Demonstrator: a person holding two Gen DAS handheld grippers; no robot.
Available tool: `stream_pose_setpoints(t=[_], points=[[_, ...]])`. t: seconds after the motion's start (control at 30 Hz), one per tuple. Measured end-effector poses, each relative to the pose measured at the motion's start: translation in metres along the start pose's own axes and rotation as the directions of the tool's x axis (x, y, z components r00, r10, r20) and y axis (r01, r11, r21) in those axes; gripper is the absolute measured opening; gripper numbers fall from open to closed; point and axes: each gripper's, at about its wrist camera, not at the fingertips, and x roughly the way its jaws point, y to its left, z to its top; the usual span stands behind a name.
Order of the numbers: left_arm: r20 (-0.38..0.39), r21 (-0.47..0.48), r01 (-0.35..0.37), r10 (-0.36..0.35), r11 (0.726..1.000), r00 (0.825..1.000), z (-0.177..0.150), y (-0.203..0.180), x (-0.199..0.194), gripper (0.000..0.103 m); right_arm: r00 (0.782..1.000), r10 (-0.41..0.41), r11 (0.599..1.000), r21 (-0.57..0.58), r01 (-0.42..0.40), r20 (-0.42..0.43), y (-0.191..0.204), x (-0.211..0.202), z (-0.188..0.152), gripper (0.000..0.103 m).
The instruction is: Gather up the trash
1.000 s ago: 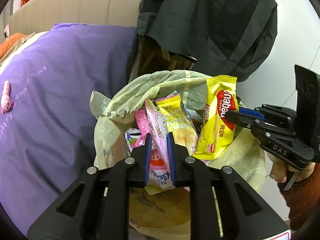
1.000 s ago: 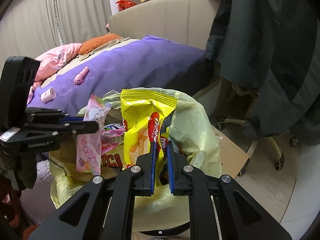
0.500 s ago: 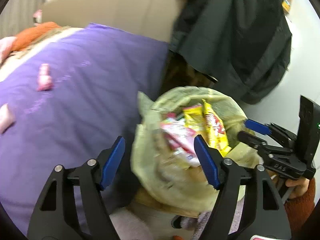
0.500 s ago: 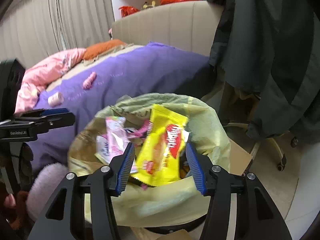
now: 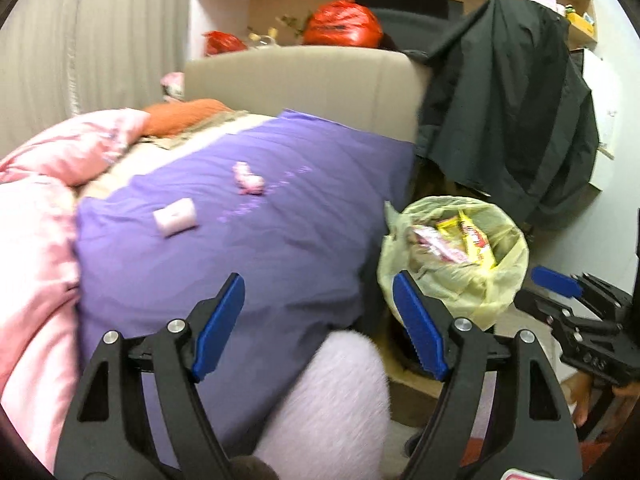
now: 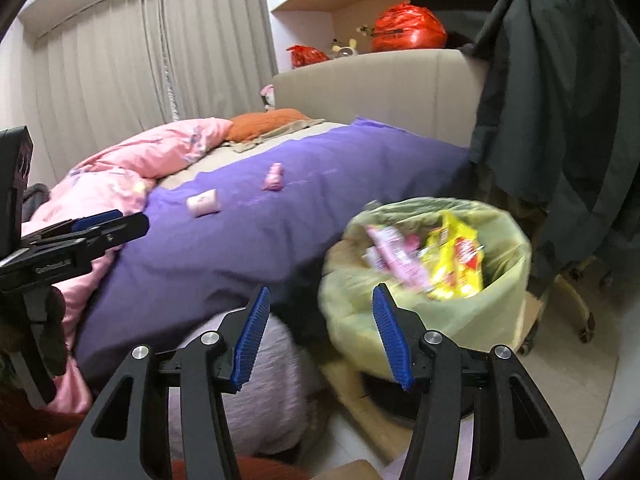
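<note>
Both grippers (image 5: 319, 325) (image 6: 319, 334) are black with blue pads (image 5: 219, 323) and silver screws (image 6: 209, 337); the sleeve (image 6: 36, 436) looks maybe dark red.

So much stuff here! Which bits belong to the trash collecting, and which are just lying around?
Part of the job:
- lined bin
- yellow wrapper and pink wrapper in it
- two pink items on the bed, probably next
- left gripper, right gripper, both open, empty

Lying about:
- purple cover
- pink quilt
- dark jacket
- red bags
</note>
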Motion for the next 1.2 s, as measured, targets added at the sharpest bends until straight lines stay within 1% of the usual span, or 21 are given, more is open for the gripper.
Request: stream_pose_setpoints(t=[0.07, 0.13, 0.23, 0.37, 0.47, 0.57, 1.2], points=[[0.000, -0.007, -0.045, 0.045, 0.999, 0.999, -0.011, 0.005, -0.014, 0.073, 1.000, 0.012, 1.000, 0.010, -0.012, 0.006, 0.012, -0.009, -0.007, 0.051], [0.012, -0.006, -0.075, 0.075, 0.997, 0.997, -0.021, 0.007, -0.026, 0.073, 1.000, 0.006, 1.000, -0.004, -0.006, 0.007, 0.022, -0.013, -0.010, 0.051], [0.031, -0.018, -0.093, 0.094, 0.995, 0.995, -0.030, 0.012, -0.040, 0.073, 0.999, -0.033, 0.999, -0.023, 0.033, 0.018, 0.032, -0.020, -0.011, 0.051], [0.047, -0.027, -0.123, 0.124, 0.992, 0.991, -0.034, 0.015, -0.052, 0.073, 0.999, -0.025, 0.999, -0.021, 0.026, 0.047, 0.042, -0.029, -0.014, 0.051], [0.054, -0.029, -0.120, 0.121, 0.992, 0.991, -0.035, 0.013, -0.057, 0.073, 0.998, -0.031, 0.998, -0.048, 0.033, 0.051, 0.048, -0.033, -0.017, 0.051], [0.067, -0.011, -0.117, 0.118, 0.993, 0.991, -0.037, 0.005, -0.062, 0.073, 0.998, -0.039, 0.997, -0.057, 0.042, 0.057, 0.050, -0.037, -0.019, 0.051], [0.055, 0.060, -0.107, 0.104, 0.992, 0.993, -0.037, -0.031, -0.058, 0.073, 0.994, -0.061, 0.998, -0.004, 0.062, 0.095, 0.027, -0.048, -0.021, 0.051]])
